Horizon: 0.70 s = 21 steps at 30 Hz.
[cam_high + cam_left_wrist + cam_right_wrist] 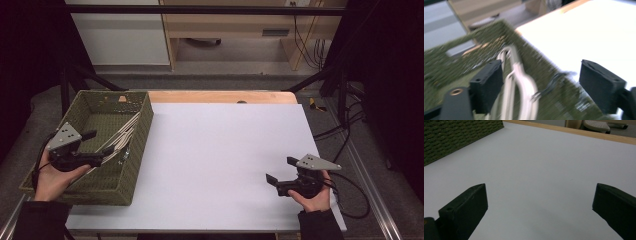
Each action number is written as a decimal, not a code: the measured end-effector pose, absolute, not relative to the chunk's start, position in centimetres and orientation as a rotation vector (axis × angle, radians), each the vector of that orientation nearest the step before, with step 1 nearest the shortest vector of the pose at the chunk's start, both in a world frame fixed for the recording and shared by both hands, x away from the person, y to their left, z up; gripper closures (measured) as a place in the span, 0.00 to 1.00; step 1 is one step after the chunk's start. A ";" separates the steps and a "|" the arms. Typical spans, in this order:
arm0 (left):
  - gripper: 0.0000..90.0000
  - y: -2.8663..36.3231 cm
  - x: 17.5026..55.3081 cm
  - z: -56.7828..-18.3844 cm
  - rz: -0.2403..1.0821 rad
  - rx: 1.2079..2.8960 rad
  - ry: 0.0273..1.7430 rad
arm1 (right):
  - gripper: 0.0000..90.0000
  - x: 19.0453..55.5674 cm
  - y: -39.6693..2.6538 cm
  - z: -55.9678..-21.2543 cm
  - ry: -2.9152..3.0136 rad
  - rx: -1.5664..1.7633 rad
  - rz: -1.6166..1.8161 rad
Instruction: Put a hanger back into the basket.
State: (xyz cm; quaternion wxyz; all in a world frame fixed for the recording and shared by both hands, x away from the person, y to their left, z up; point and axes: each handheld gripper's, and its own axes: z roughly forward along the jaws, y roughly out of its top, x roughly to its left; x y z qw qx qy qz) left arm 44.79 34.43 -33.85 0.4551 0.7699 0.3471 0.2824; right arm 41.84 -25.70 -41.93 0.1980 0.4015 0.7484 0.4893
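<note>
At the left of the frame the left gripper hovers with jaws apart over a cream strap lying inside the green woven basket, while the right gripper, also open and empty, rests on the white table at lower right.

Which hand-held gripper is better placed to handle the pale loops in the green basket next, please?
Probably the left hand-held gripper: it hangs open over the green basket, right by the pale loops. The right hand-held gripper sits open across the table.
</note>
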 end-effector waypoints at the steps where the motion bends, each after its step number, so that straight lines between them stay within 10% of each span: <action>1: 0.18 34.0 44.6 -33.7 0.688 1.876 0.855 | 0.01 41.8 -25.7 -41.9 2.091 1.128 1.376; 21: 0.09 27.1 42.0 -36.9 0.582 1.732 0.822 | 0.01 41.4 -26.2 -41.2 2.075 1.099 1.397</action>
